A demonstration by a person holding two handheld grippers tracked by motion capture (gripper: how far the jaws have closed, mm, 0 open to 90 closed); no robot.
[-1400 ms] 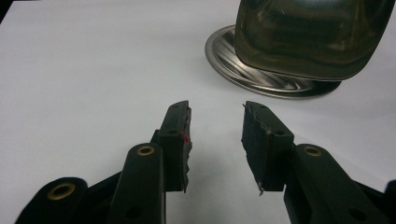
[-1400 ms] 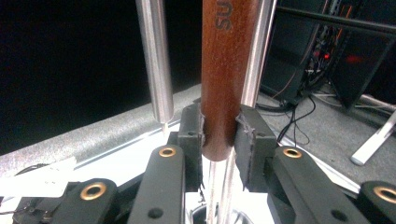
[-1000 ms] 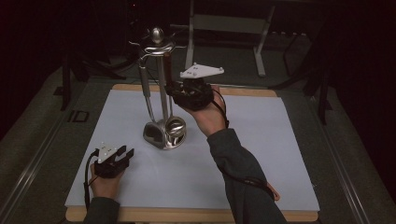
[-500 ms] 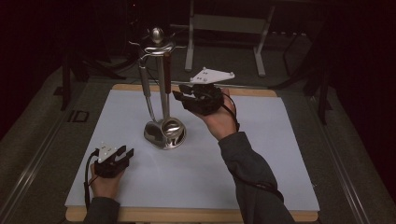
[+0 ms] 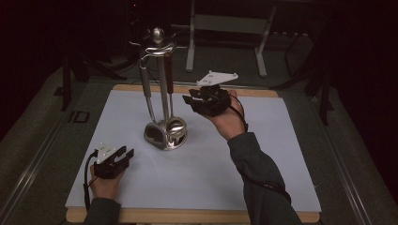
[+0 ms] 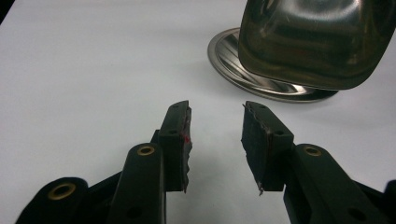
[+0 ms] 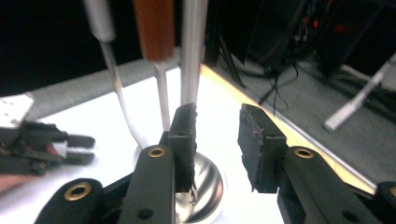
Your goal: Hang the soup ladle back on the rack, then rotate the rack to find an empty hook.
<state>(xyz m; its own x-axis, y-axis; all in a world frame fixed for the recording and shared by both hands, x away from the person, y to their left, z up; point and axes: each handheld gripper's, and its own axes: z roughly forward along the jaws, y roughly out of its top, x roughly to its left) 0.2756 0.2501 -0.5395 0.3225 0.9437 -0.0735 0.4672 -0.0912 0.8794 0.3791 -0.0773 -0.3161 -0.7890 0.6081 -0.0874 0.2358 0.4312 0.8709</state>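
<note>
- A shiny metal utensil stand (image 5: 162, 89) sits on the white mat (image 5: 202, 178), a little left of the mat's middle and toward its far half; I take it as my landmark.
- From the stand's top ring hang a brown-handled utensil (image 5: 169, 77) and a silver-handled utensil (image 5: 146, 89), whose bowls rest low at the stand's round base (image 5: 165, 136).
- The right gripper (image 5: 191, 99) is held up in the air just to the right of the stand, level with the hanging handles, its tips pointing at them.
- Its jaws have just been opening; they stand partly apart with nothing between them, clear of the handles.
- In the right gripper view, the stand's post (image 7: 193, 51) rises just beyond the pads.
- The left gripper (image 5: 126, 154) rests on the mat, near and to the front left of the stand's base.
- Its jaws are wide apart and empty; its own view shows a utensil's bowl (image 6: 317, 42) close ahead.
</note>
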